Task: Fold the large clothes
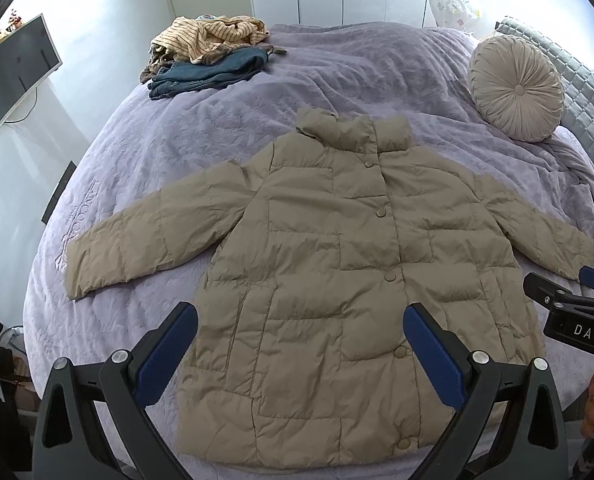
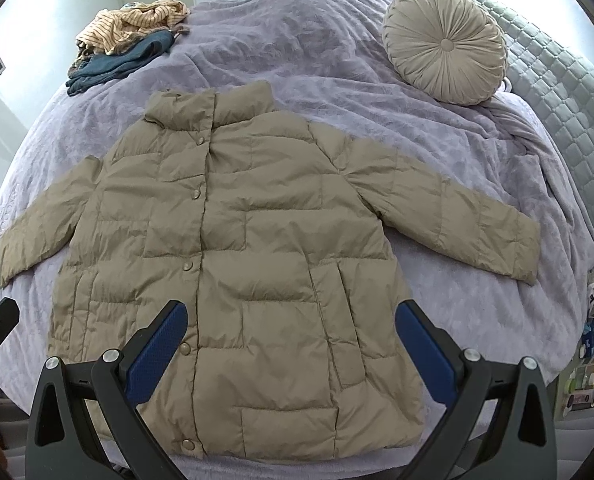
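A tan quilted puffer jacket [image 1: 329, 272] lies flat and face up on a lavender bedspread [image 1: 225, 120], snaps closed, collar away from me, both sleeves spread outward. It also shows in the right wrist view [image 2: 249, 264]. My left gripper [image 1: 300, 320] is open and empty, hovering above the jacket's lower left part. My right gripper [image 2: 291, 316] is open and empty, hovering above the lower right part. The right gripper's body shows at the right edge of the left wrist view [image 1: 569, 308].
A pile of striped and blue clothes [image 1: 213, 56] lies at the far left of the bed. A round pleated beige cushion [image 1: 517, 88] leans on the grey quilted headboard [image 1: 589, 80] at right. A monitor [image 1: 9, 76] stands left of the bed.
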{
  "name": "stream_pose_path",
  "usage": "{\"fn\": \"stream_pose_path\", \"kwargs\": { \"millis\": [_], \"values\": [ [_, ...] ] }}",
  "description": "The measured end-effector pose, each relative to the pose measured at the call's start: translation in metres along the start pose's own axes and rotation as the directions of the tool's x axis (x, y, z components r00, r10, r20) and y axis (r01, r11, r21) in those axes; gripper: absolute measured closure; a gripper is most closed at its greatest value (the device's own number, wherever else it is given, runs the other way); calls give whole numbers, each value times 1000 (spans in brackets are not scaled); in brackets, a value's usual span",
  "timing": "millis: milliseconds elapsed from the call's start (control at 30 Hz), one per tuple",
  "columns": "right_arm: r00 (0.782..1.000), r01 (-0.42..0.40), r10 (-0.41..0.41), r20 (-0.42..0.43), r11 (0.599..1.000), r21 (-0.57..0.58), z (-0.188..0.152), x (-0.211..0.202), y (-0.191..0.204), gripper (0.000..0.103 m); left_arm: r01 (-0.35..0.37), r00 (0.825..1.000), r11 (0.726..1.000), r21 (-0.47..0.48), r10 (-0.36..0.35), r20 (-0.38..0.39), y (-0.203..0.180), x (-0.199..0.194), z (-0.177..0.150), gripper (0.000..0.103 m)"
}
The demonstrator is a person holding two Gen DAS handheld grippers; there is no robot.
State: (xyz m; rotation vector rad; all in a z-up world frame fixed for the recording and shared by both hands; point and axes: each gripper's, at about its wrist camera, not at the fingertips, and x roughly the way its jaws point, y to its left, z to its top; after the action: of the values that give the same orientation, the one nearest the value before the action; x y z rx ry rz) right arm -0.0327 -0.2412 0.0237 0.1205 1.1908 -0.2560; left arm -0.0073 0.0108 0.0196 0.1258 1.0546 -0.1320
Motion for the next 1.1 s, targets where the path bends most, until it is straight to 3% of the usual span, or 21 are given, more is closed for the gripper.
{"fn": "stream_pose_path", "kwargs": {
  "millis": [1100],
  "values": [
    [1000,5,-5,-27,1000,16,-7,7,-3,0,-25,999,1000,-16,25,-36,3,6,-5,0]
  ]
}}
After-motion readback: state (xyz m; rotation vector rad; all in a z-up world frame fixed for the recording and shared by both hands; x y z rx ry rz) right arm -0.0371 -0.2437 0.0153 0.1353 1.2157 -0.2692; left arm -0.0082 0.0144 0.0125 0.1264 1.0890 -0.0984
